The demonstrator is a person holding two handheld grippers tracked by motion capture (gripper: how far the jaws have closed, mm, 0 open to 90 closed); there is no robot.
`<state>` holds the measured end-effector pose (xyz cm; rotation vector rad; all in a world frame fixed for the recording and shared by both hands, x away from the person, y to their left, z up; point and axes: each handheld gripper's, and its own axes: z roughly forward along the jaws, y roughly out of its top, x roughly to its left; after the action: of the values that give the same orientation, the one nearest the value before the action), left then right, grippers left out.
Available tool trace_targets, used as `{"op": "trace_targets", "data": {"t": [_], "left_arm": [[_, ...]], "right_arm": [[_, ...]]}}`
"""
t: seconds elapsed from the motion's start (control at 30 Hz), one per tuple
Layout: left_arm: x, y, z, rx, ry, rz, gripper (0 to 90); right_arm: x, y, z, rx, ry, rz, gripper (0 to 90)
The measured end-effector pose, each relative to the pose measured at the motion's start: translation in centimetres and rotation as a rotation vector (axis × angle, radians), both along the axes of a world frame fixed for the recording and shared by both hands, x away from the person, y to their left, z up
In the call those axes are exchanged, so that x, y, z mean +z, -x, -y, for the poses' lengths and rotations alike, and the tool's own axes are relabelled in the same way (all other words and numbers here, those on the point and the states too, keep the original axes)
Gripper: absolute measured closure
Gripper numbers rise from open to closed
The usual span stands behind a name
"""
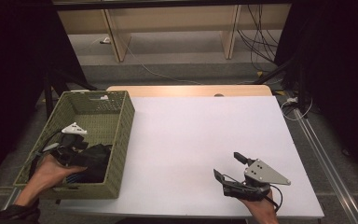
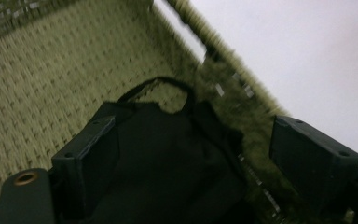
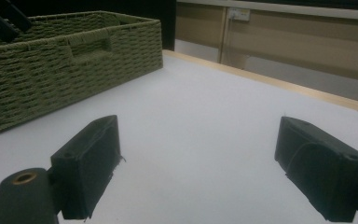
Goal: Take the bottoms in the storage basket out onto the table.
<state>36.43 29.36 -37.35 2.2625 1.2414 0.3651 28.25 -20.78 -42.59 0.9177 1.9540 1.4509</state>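
Black, soft and crumpled — the cloth (image 2: 168, 154) with its thin loop lies inside the green woven basket (image 1: 121, 135). The left gripper (image 2: 186, 158) hangs over it, jaws spread, one pad against the fabric — no squeeze visible. The right gripper (image 1: 230, 168) rests released on the white table (image 1: 191, 135).

Dim room, evenly lit white table (image 1: 205, 140); left gripper view blurred.

No legible text, label, brand, number or sign appears on any surface. The woven basket (image 1: 121, 121), the white table (image 1: 205, 140) and the black fabric (image 2: 177, 158) carry no readable markings
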Motion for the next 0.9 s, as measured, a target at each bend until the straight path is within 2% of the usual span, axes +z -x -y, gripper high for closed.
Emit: {"op": "trace_targets", "data": {"t": [0.1, 0.17, 0.2, 0.27, 0.3, 0.37, 0.4, 0.5, 0.6, 0.63, 0.77, 0.8, 0.83, 0.9], "left_arm": [[-0.7, -0.6, -0.2, 0.005, -0.019, -0.036, 15.6], [-1.4, -1.2, -0.1, -0.002, -0.055, -0.073, 15.7], [-1.4, -1.2, -0.1, -0.002, -0.055, -0.073, 15.7], [-1.8, -1.7, 0.0, -0.016, -0.082, -0.111, 15.8], [-1.8, -1.7, 0.0, -0.016, -0.082, -0.111, 15.7], [-2.5, -2.2, 0.1, -0.027, -0.109, -0.148, 15.8], [-2.5, -2.2, 0.1, -0.027, -0.109, -0.148, 15.7], [-3.1, -2.6, 0.3, -0.029, -0.137, -0.184, 15.7], [-4.0, -3.1, 0.5, -0.043, -0.153, -0.236, 15.6], [-4.0, -3.1, 0.5, -0.043, -0.153, -0.236, 15.4], [-4.8, -3.7, 0.6, -0.041, -0.171, -0.283, 13.7], [-5.3, -4.0, 0.7, -0.042, -0.212, -0.314, 9.8], [-5.3, -4.0, 0.7, -0.042, -0.212, -0.314, 8.0], [-5.8, -4.4, 0.8, -0.029, -0.258, -0.338, 5.7]], "right_arm": [[0.0, 0.0, 0.0, 0.002, 0.000, 0.000, 15.3], [-0.1, 0.0, 0.0, 0.003, 0.004, -0.009, 15.4], [-0.1, 0.0, 0.0, 0.003, 0.004, -0.009, 15.4], [-0.1, 0.0, -0.1, 0.006, 0.009, -0.009, 15.4], [-0.1, 0.0, -0.1, 0.006, 0.009, -0.009, 15.4], [-0.1, -0.1, -0.1, 0.008, 0.010, -0.007, 15.4], [-0.1, -0.1, -0.1, 0.009, 0.010, -0.008, 15.4], [-0.1, -0.1, -0.1, 0.011, 0.013, -0.009, 15.4], [-0.2, -0.1, -0.1, 0.015, 0.020, -0.009, 15.5], [-0.2, -0.1, -0.1, 0.015, 0.020, -0.009, 15.5], [-0.2, -0.1, -0.1, 0.018, 0.033, -0.020, 15.5], [-0.2, -0.2, -0.2, 0.020, 0.027, -0.018, 15.7], [-0.2, -0.2, -0.2, 0.020, 0.028, -0.020, 15.7], [-0.3, -0.2, -0.2, 0.023, 0.031, -0.019, 15.7]]}}
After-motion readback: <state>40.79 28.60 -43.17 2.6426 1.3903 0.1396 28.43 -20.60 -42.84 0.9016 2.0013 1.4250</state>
